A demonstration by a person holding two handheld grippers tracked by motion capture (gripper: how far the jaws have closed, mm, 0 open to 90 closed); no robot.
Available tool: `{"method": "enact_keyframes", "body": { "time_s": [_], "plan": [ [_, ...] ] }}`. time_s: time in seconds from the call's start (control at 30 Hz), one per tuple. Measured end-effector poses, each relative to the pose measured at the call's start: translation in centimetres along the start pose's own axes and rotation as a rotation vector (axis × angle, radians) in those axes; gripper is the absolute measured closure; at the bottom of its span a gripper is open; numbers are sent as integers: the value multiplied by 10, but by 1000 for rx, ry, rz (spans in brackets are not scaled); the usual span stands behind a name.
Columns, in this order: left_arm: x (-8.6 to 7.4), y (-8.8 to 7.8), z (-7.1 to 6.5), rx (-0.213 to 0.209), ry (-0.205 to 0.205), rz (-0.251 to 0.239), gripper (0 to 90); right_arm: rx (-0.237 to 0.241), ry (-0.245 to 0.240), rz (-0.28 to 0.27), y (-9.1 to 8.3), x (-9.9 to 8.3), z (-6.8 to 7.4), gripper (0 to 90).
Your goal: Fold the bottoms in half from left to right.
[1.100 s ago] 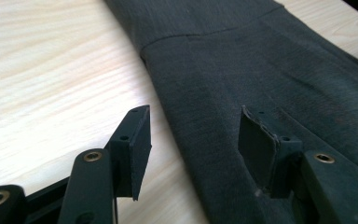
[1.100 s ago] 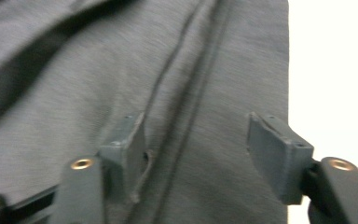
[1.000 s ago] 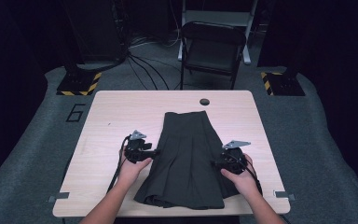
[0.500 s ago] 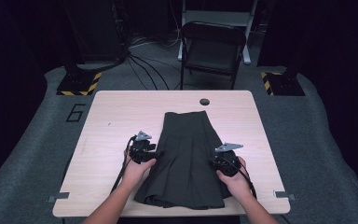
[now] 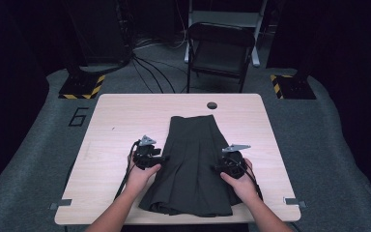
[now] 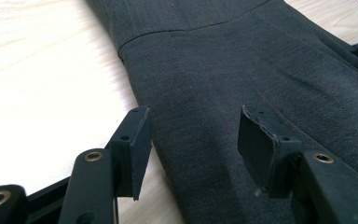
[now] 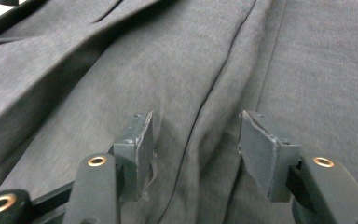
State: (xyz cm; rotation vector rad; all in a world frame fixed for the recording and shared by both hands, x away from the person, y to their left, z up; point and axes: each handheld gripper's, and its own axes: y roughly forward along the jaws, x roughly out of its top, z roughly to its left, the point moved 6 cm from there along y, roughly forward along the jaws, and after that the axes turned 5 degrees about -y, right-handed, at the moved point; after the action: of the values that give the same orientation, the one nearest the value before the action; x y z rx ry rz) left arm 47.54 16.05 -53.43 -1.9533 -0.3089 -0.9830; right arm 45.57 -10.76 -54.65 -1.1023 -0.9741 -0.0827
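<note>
Lying flat on the wooden table (image 5: 116, 121), the dark pleated skirt (image 5: 193, 159) stretched from its narrow waistband at the far end to a wide hem near the person's edge, and both tools sat at its mid-length sides. Off the skirt's left edge, the left gripper (image 5: 163, 158) was released, its jaws standing wide with nothing between the pads; in the left gripper view the cloth's edge ran just ahead of and beneath the jaws, one pad (image 6: 137, 140) over bare wood and the other over fabric. Across the garment, the right gripper (image 5: 217, 168) had just been opening its jaws and gripped nothing; in the right gripper view both pads (image 7: 137, 144) hovered over a raised pleat fold directly ahead. The step in hand looked like taking hold of both side edges for a fold. Doing it well probably meant sliding the lower jaw of each tool under the edge, so that every layer was pinched rather than only the top pleat, closing both at matching points along the sides, then lifting evenly so the pleats stayed aligned and the hem did not drag.
</note>
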Motion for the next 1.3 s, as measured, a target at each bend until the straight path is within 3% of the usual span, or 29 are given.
{"method": "enact_keyframes", "body": {
  "time_s": [0.1,0.3,0.43,0.5,0.6,0.8,1.03,1.17,1.3],
  "plan": [
    [0,0,0,-3,5,3,445,15,16,-11,6,5,-1,494],
    [1,-3,3,-2,6,-4,446,-21,-37,-27,12,14,4,718],
    [1,-5,4,-4,-5,-7,457,-38,-69,-28,11,20,7,817],
    [1,-6,5,-6,9,-4,458,-37,-85,-39,9,24,7,829],
    [3,-7,5,-3,1,-18,459,-29,-68,-56,2,32,8,835],
    [5,-9,6,2,-10,-28,459,-29,-67,-116,-26,60,10,838],
    [6,-8,4,-12,-7,-22,459,-78,-84,-119,-48,84,1,840],
    [6,-8,3,-15,-1,-25,459,-104,-48,-116,-53,84,-12,840],
    [6,-5,0,-21,-7,-23,459,-140,-18,-85,-50,71,-30,840]
  ]
}}
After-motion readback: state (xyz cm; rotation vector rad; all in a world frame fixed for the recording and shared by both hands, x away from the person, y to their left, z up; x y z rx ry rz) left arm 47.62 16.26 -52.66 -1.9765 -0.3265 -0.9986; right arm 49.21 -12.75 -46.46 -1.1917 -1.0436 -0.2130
